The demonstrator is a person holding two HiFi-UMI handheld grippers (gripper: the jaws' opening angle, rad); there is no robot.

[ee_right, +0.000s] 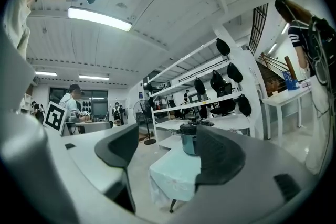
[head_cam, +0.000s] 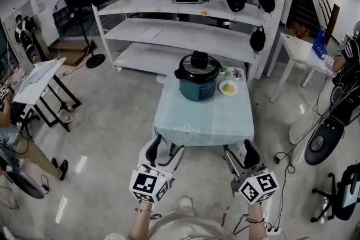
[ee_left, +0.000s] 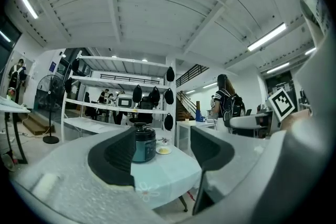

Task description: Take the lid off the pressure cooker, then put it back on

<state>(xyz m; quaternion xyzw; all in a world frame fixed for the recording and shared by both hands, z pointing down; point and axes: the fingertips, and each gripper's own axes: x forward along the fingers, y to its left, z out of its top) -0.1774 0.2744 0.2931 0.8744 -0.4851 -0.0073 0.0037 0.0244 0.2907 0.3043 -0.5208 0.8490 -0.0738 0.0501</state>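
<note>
A teal pressure cooker (head_cam: 197,84) stands at the far end of a small table with a pale blue cloth (head_cam: 205,116); its dark lid (head_cam: 197,65) with a black knob sits on top. The cooker (ee_left: 143,145) also shows small between the left jaws, and the cooker (ee_right: 190,141) shows beyond the right jaws. My left gripper (head_cam: 163,152) and right gripper (head_cam: 241,155) hang below the table's near edge, well short of the cooker. Both stand open and hold nothing.
A small white plate (head_cam: 229,87) with something yellow lies right of the cooker. White shelving (head_cam: 185,31) with black bags stands behind the table. A white side table (head_cam: 304,51) is at the right, a drafting table (head_cam: 37,80) at the left, cables on the floor (head_cam: 301,140).
</note>
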